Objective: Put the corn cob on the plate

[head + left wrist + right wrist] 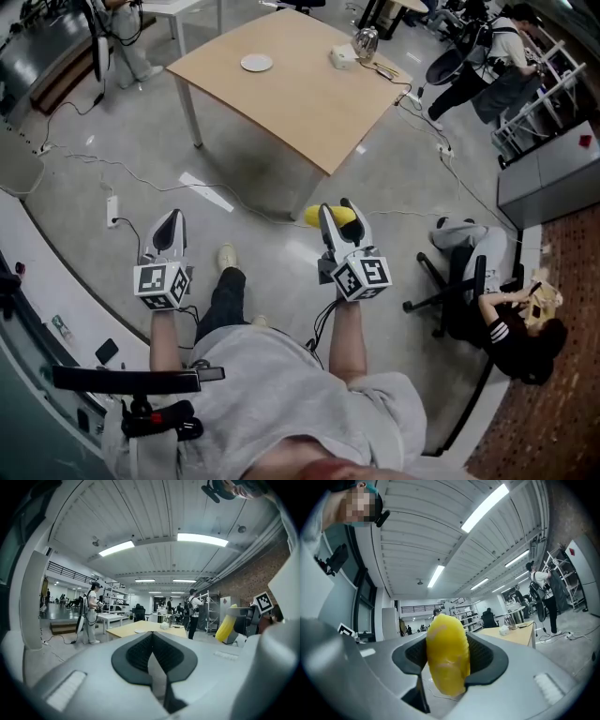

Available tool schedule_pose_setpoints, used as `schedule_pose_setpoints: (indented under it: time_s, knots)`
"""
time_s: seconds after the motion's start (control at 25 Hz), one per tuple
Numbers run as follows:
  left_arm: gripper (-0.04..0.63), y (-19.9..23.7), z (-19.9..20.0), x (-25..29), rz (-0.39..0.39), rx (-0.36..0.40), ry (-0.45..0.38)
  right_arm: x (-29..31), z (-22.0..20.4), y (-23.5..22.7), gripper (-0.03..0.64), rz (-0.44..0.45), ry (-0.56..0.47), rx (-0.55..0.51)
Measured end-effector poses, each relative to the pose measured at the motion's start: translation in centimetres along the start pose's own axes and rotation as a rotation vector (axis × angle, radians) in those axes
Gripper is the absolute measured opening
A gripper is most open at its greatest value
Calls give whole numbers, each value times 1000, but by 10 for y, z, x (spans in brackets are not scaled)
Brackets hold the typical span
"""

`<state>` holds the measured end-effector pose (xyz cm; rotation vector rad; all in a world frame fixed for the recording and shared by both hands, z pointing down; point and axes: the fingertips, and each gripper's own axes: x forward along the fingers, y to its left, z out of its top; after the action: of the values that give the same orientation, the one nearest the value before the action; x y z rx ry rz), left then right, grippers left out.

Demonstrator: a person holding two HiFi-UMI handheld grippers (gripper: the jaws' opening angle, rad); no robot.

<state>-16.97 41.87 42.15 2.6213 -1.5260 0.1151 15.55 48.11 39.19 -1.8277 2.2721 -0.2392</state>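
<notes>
Got the corn cob point(446, 648) pinched across its fat middle in the right gripper point(339, 217), pads spread wide round it, with yellow ends poking out either side. Got nothing in the left gripper point(153, 649), pads pressed together, parked at 9 o'clock of the right one. Standing well short of the table point(309, 112) for now, so walk up first, keep the squeeze steady and the cob level, then reach for the plate point(256, 63) up at 11 o'clock near the far edge. Lower till touching the plate before easing the pads apart. Looks round enough to roll off otherwise, so lay it dead centre. Can only place the plate on the tabletop from the head view. Can only judge the depth of the grip from the right gripper view, and can't pick out the plate there.
</notes>
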Motion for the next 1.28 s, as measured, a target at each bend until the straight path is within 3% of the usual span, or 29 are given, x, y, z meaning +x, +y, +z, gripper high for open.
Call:
schedule_pose_setpoints:
  time_s: [0.2,0.92,1.28]
  knots:
    - [20,25,2,46,-5,0,5,50,3,-12,222,14,-9,16]
    - [20,121,41,228,-82,15,16,237,9,-46,224,-60,14,-9]
    - [20,162,52,280,-82,12,-1,305,-1,-54,224,-70,32,-13]
